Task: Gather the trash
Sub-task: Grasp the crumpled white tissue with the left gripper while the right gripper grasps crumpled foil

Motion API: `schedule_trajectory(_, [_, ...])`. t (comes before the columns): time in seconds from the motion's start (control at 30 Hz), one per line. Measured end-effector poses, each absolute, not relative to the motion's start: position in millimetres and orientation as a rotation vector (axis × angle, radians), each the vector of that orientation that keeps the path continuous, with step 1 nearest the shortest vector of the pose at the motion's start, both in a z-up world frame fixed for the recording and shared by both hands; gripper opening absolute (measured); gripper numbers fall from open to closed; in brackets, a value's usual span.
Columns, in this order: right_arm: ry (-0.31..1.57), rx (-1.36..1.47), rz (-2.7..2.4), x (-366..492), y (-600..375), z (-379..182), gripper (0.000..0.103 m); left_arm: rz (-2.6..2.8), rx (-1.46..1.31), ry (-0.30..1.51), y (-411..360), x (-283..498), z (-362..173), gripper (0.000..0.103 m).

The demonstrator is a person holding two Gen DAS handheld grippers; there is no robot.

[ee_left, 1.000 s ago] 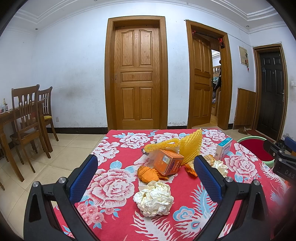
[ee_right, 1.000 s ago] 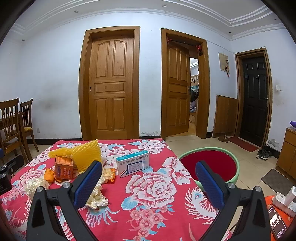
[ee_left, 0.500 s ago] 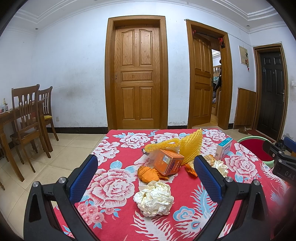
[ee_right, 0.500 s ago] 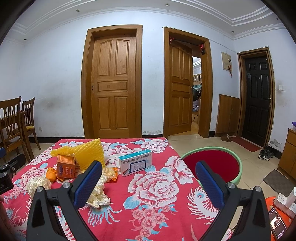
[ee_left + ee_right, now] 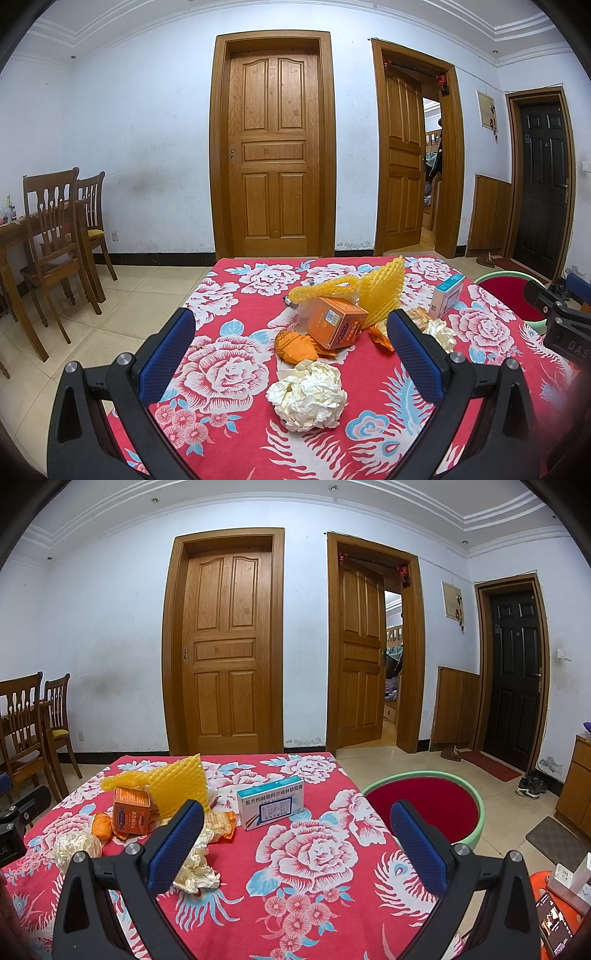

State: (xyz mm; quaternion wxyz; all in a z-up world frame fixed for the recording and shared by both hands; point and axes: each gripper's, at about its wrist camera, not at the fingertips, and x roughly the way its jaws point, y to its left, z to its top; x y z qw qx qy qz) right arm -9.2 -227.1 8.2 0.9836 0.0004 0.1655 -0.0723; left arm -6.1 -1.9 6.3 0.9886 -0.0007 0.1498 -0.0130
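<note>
The left gripper [image 5: 291, 362] has not moved; it stays wide open and empty over the near edge of the red flowered tablecloth [image 5: 229, 369], facing the crumpled white paper ball [image 5: 307, 397]. The right gripper [image 5: 295, 843], also wide open and empty, has turned slightly toward the blue-and-white cardboard medicine box [image 5: 271, 802] mid-table. The green-rimmed red tub [image 5: 432, 805] waits past the table's right edge. Nothing is collected yet.

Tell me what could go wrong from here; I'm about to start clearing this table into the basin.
The orange box leans against the yellow foam net, so pulling either may topple the other. The crumpled paper ball is light and may roll off the tablecloth. The basin sits below the table edge, so a dropped piece could miss it.
</note>
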Motion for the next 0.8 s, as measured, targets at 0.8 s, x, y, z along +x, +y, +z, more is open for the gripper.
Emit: schedule_trajectory(0.8, [0.753,0.017,0.210,56,-205,-28,0.103,-0.121,0.050,0.710,-16,57,-34,0.102])
